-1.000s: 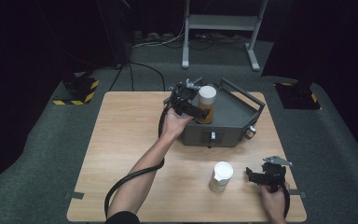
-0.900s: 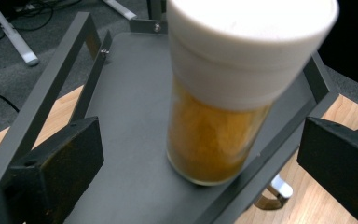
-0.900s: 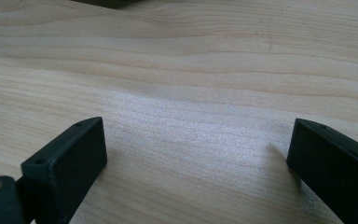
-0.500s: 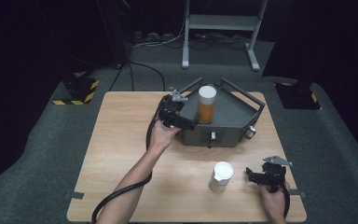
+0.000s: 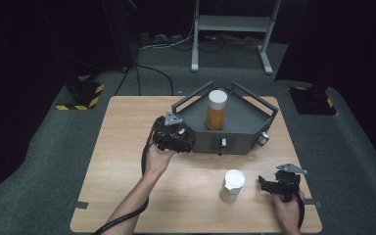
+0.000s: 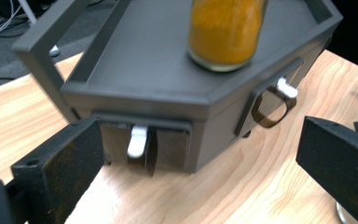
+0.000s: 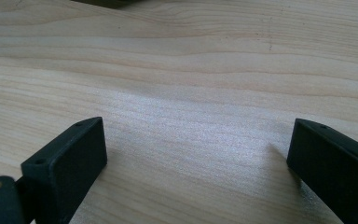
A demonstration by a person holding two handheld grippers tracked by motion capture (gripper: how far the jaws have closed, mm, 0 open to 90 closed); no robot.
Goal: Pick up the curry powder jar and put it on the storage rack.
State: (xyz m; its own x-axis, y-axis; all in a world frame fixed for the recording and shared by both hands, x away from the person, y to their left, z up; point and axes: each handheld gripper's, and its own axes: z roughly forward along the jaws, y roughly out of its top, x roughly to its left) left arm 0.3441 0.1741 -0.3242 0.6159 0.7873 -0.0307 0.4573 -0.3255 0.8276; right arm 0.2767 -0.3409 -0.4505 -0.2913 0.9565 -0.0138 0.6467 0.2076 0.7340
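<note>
Pulled back from the orange jar (image 5: 216, 110), left gripper (image 5: 178, 138) gapes empty beside the grey tray (image 5: 245, 121).

Wood table (image 5: 127, 147), w/ two things on top.
Grey tray (image 5: 240, 139) sits at far middle edge; white-capped jar (image 5: 232, 185) stands near front, right of centre, well apart from tray.

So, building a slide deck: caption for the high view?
Left gripper open beside grey rack holding an orange jar; right gripper near white-capped jar.
</note>
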